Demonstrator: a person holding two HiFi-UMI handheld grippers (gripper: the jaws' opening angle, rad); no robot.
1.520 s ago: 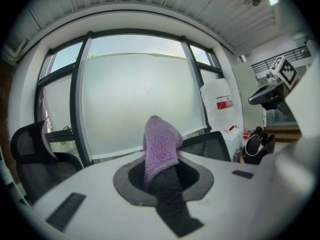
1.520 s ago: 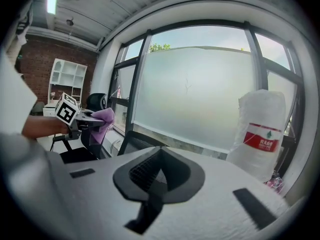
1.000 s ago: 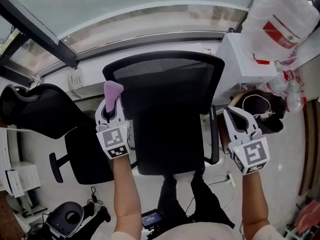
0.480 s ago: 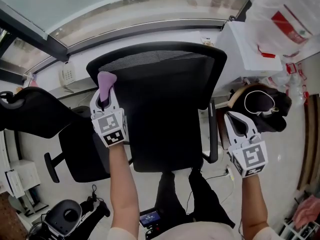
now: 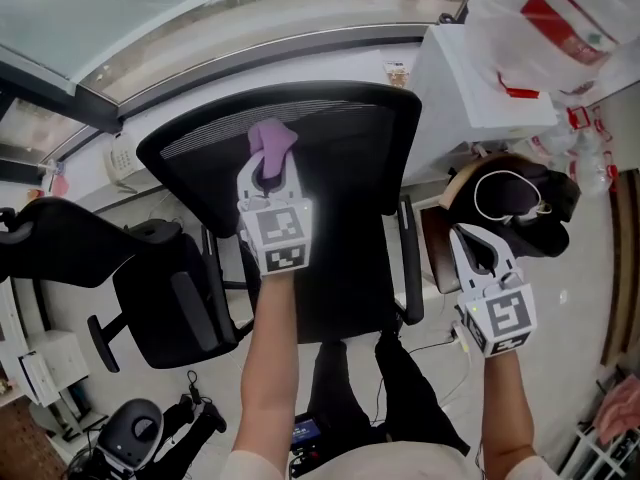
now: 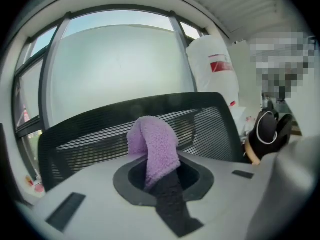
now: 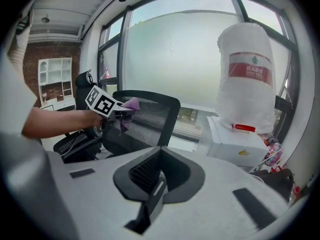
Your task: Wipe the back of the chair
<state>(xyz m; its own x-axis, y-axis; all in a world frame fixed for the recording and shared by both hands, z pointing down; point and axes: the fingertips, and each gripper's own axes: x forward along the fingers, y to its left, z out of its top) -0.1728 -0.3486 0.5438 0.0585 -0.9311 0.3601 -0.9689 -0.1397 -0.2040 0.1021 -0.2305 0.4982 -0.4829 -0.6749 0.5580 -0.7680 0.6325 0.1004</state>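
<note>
Left gripper (image 5: 268,175) fingers clamp purple cloth (image 5: 272,139) at mesh chair back (image 5: 345,153), likely for wiping. Right gripper (image 5: 479,253) fingers together, empty, parked right.

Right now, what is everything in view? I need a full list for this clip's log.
office chair: one, black mesh, centre
second chair: one, black, left of the first
cloth: one, purple, at the office chair's upper back
box: one, white, upper right
plastic bag: one, white with red print, on the box
bag: one, dark with a white cord, right
telephone: one, white, windowsill at left
left gripper: jaws shut on the cloth
right gripper: jaws together, empty, right of the office chair
</note>
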